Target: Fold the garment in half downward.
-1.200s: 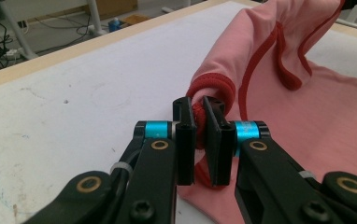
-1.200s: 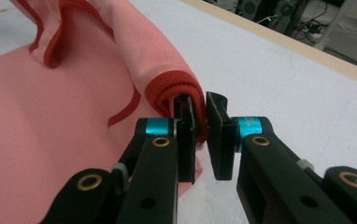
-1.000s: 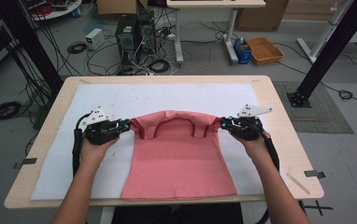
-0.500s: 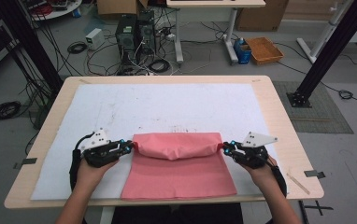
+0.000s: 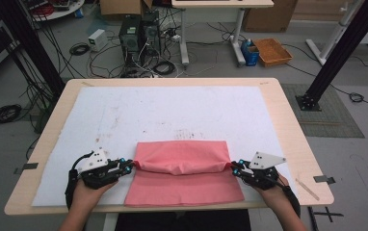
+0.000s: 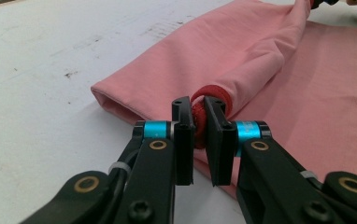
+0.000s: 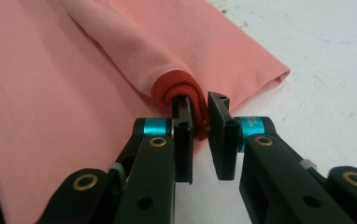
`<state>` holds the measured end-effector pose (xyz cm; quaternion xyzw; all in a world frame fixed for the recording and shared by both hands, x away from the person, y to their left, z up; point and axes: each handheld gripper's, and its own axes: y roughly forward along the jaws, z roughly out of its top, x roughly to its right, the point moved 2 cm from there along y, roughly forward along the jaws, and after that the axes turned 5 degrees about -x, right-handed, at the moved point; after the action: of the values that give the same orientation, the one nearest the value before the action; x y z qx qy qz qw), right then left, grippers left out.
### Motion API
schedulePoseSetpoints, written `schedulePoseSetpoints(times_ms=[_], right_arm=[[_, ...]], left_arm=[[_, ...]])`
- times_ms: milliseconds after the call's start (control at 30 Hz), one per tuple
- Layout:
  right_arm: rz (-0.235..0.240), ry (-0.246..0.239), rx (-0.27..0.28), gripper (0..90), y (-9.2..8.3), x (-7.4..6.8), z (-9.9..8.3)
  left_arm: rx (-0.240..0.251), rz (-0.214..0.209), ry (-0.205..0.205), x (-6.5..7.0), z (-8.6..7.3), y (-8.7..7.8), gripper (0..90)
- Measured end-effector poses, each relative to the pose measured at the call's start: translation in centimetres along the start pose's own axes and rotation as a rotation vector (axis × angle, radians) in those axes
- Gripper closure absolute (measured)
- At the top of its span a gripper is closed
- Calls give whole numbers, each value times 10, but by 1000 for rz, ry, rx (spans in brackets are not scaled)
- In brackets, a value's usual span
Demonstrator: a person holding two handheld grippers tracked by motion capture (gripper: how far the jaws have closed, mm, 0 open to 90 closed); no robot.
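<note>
a workshop floor strewn with cables lies behind a wooden surface [image 5: 288,125] covered by a white sheet [image 5: 138,115]. in the high view a pink garment [image 5: 184,178] lies folded at the near edge of that sheet, its upper layer doubled toward the person. the left tool [image 5: 130,165] meets the folded edge at the garment's left end, the right tool [image 5: 234,166] at its right end, so the cloth lies between the two. beyond the surface an orange tray [image 5: 272,50] sits on the floor; what it holds i cannot tell.

in the left gripper view the left tool [image 6: 198,133] is clamped on a dark red hem [image 6: 209,93] of the garment [image 6: 307,102].

in the right gripper view the right tool [image 7: 200,133] has just been easing apart a little, yet the red hem [image 7: 174,86] sits between its jaws, pinched against the left one.
</note>
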<state>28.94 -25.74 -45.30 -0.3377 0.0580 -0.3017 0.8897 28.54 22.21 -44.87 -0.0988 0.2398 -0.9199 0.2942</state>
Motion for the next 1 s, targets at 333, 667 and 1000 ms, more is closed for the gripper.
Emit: schedulePoseSetpoints(times_ms=[333,667,1000], right_arm=[[21,38,28,599,-10,0,-10],[34,93,53,531,-11,2,-10],[79,81,9,603,-2,1,-11]], left_arm=[[45,5,-69,1,-1,-8,458],[-29,0,-68,5,1,7,405],[-88,6,-54,5,-6,12,459]])
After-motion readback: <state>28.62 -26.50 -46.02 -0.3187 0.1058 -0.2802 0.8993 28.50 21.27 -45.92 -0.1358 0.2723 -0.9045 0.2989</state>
